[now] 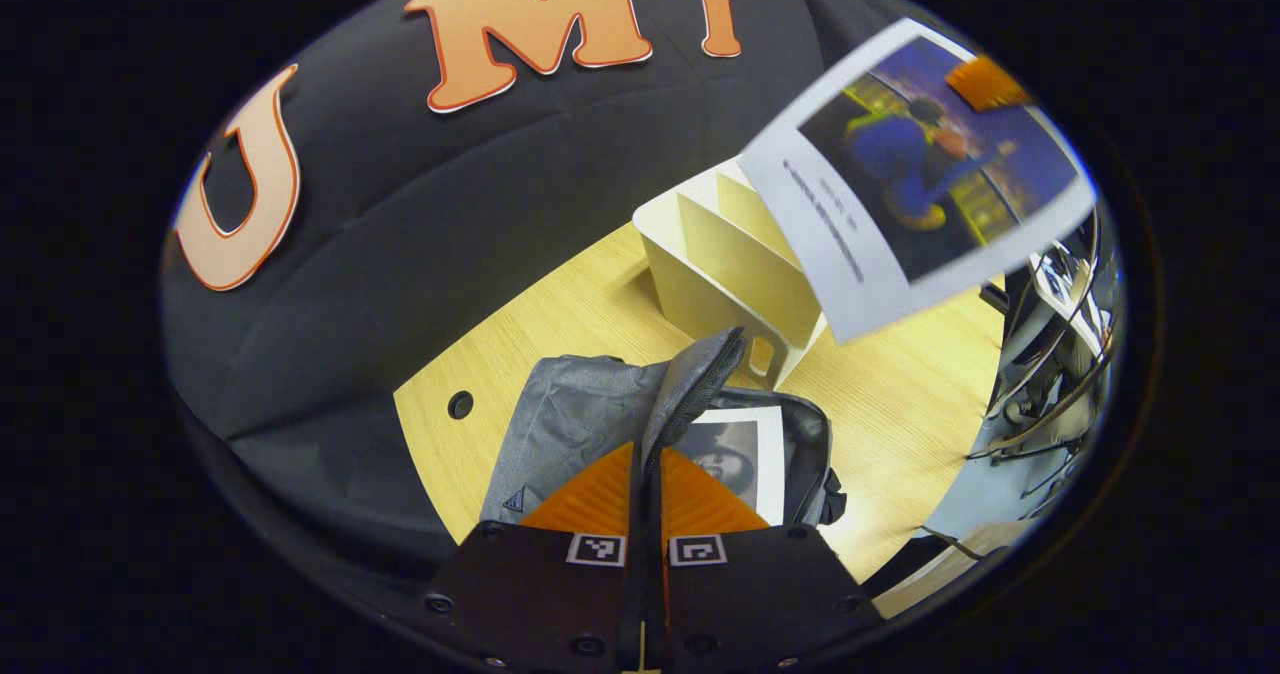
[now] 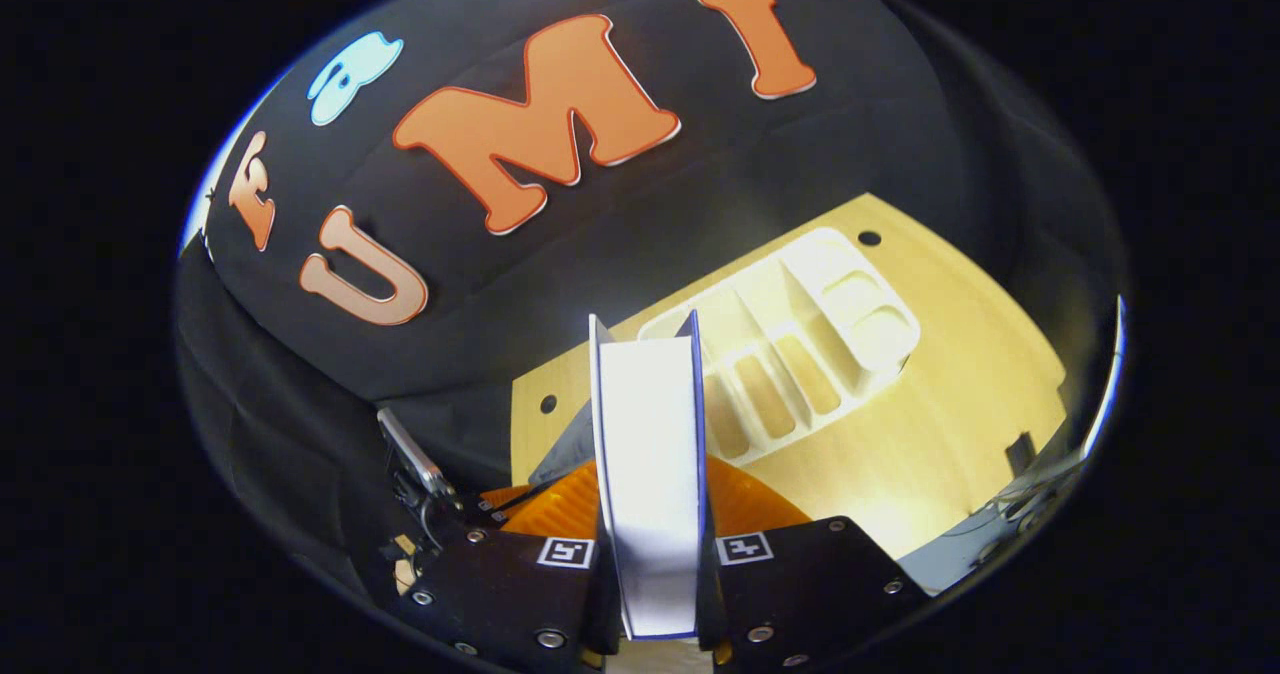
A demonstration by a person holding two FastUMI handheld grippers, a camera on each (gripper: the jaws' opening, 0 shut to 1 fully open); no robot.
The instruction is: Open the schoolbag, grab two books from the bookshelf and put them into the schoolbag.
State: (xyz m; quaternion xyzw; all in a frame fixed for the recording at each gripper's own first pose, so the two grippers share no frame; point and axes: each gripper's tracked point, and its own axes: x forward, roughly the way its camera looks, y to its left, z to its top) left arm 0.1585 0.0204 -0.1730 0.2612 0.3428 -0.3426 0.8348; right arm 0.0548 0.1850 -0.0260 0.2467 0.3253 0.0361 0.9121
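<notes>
Left claw (image 1: 645,494): pinching flap (image 1: 700,379) of bag (image 1: 570,424) on table (image 1: 900,404); one book inside. Right claw (image 2: 650,544): clamped on book (image 2: 650,454), aloft. Shelf (image 2: 790,344) beyond. Advice: hold flap high, lower book spine-first into opening.

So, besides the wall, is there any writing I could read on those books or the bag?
Held book: lines of print on its cover, too blurred to read.
Packed book: nothing legible.
Schoolbag: a small badge, too small to read.
Nothing can be quoted.
</notes>
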